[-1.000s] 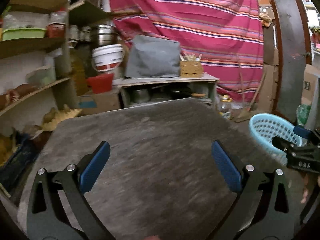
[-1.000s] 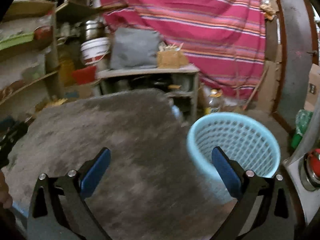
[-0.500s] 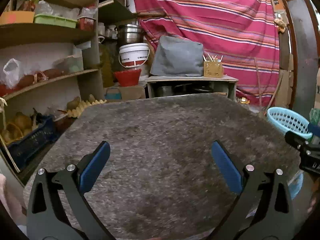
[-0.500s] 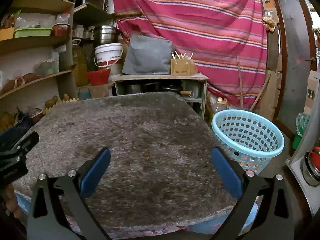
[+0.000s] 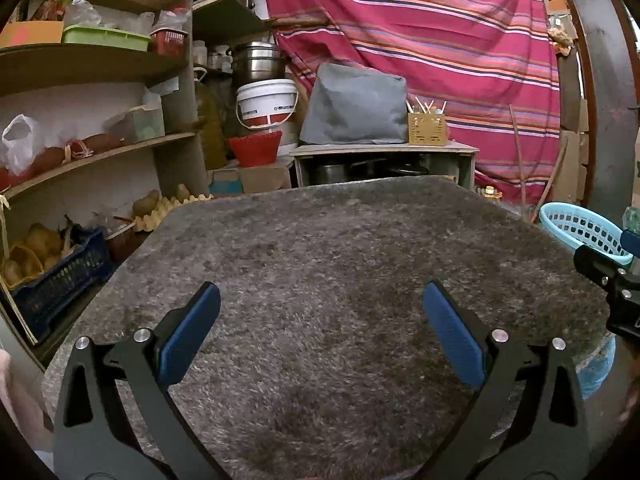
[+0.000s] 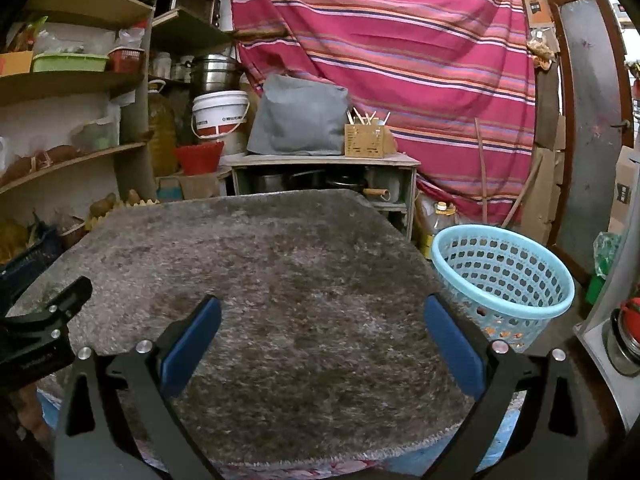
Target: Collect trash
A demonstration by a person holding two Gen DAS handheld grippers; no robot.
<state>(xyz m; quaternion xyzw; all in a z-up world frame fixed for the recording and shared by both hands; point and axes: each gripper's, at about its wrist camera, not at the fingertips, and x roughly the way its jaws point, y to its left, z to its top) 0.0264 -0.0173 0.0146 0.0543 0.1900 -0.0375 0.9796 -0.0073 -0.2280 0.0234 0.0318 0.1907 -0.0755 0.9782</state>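
A light blue perforated basket (image 6: 504, 280) stands on the floor just right of the table; its rim (image 5: 576, 228) also shows at the right edge of the left wrist view. The table is covered by a shaggy grey-brown rug (image 5: 340, 280) with no trash visible on it. My left gripper (image 5: 320, 312) hovers open over the rug's near half, nothing between its blue pads. My right gripper (image 6: 320, 316) is open too, above the rug's near right part, its right finger close to the basket. Each gripper's black body shows at the edge of the other's view.
Wooden shelves (image 5: 92, 156) with bags, crates and an egg tray line the left side. Behind the table stands a low cabinet (image 6: 320, 176) with a grey cover, a wooden box, a white bucket and a red bowl. A striped red curtain (image 6: 400, 60) hangs behind.
Both grippers have pulled back and levelled out: the rug now fills both views and the basket sits farther right and smaller. Both stayed open throughout.
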